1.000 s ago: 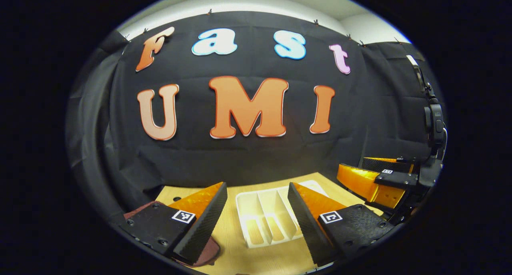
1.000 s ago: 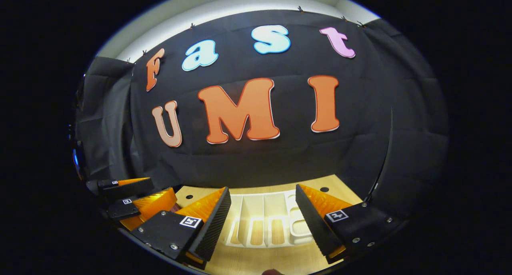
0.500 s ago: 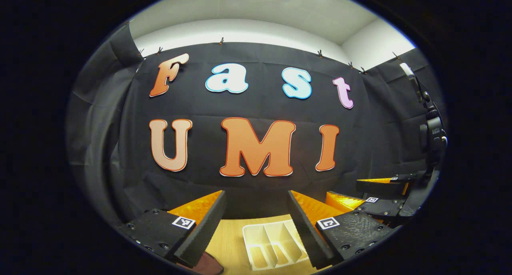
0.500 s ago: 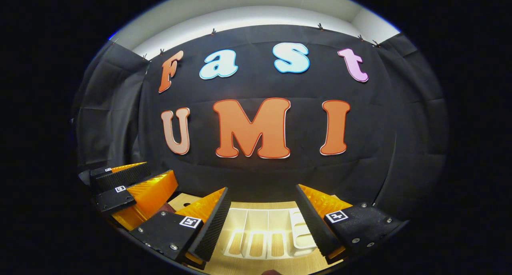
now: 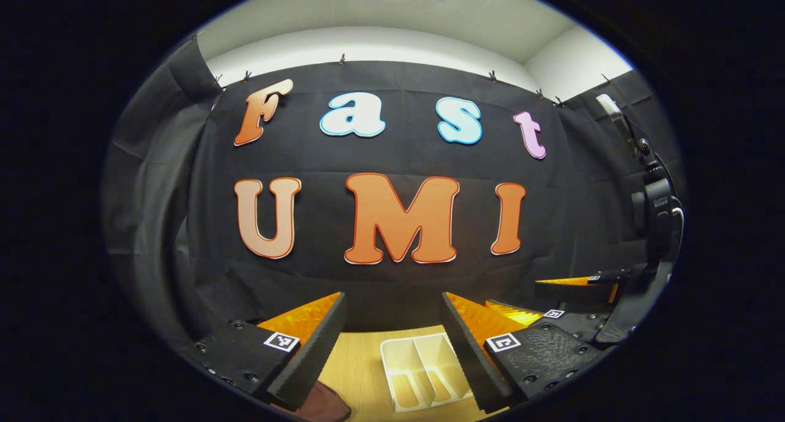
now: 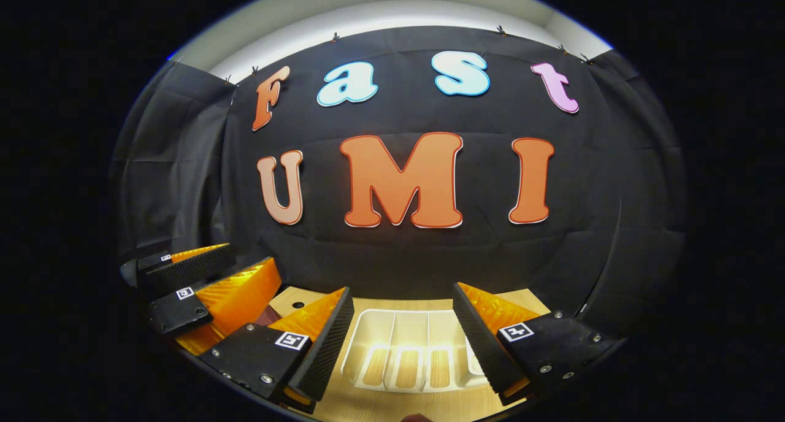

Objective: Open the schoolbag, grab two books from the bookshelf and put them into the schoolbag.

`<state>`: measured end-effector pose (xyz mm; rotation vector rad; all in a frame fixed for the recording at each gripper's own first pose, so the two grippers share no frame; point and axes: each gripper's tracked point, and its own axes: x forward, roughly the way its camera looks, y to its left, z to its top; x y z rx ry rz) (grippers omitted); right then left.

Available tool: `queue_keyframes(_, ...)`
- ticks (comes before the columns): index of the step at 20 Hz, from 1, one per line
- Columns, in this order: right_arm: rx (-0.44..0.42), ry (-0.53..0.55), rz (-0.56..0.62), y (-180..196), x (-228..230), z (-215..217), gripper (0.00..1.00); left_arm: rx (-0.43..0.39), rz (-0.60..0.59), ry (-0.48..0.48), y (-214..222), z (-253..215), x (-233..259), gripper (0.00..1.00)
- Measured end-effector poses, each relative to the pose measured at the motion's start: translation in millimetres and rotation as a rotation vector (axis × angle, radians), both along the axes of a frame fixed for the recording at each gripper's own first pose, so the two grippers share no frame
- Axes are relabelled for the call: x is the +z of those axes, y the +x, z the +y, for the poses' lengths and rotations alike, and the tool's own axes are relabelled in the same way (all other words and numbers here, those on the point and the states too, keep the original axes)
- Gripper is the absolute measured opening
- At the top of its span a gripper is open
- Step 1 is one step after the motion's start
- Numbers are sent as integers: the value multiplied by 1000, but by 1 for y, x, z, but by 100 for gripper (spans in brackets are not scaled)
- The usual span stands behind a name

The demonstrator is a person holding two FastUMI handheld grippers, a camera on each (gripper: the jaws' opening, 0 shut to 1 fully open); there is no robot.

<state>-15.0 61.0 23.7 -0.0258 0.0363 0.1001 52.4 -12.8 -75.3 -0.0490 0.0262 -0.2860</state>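
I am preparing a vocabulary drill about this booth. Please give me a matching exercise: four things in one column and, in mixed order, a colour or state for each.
Things:
1. bookshelf
2. table
3. schoolbag
4. left gripper

Colour or state:
A. dark red
B. jaws apart, holding nothing
C. white
D. light wood

Pairs: 1-C, 2-D, 3-A, 4-B.
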Motion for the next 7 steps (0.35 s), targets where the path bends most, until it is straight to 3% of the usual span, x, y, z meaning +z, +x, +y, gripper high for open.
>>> queue_keyframes(7,26,10,11,14,-3,12,97,27,-1,24,5,18,-1,94)
